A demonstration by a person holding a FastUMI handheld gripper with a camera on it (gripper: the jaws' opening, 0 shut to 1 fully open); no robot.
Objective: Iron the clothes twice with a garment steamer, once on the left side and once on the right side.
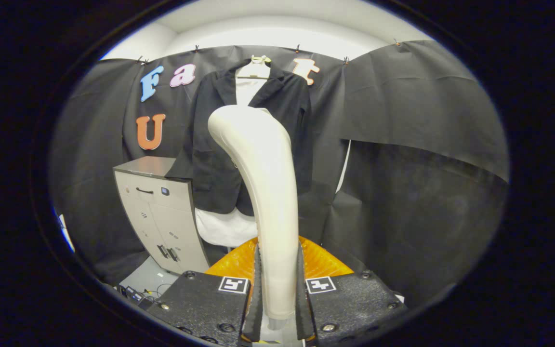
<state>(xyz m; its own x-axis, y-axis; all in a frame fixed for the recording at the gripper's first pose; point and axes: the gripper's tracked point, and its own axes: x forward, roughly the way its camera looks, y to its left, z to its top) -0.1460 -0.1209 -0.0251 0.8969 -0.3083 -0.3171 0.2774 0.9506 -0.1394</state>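
Holding the steamer (pixel 263 193) by its cream handle, the gripper (pixel 277 289) has both fingers (pixel 257 294) pressed on the handle's sides, narrowly parted with the handle filling the gap. The steamer rises from between the fingers and curves up and to the left, its head end up in front of the jacket's collar area. The steam face is turned away, so I cannot tell whether it touches cloth. An orange ribbed part (pixel 231 262) sits just behind the fingers at the handle's base; cannot tell what it is.

The black jacket (pixel 210 144) hangs on a hanger (pixel 258 65) against the booth wall, straight ahead beyond the fingers, over a white shirt (pixel 219 226) that shows at the collar and below the hem. A grey cabinet (pixel 162 212) stands just beside the jacket's lower left.

Step, as I judge it: steamer is grasped and lifted, aimed at the garment, at or just before the start of a pass; which side is being done is unclear, and no pass looks finished. Next move calls for bringing the head against one front panel near the top and drawing it straight down, grip kept firm, then the same on the other panel.
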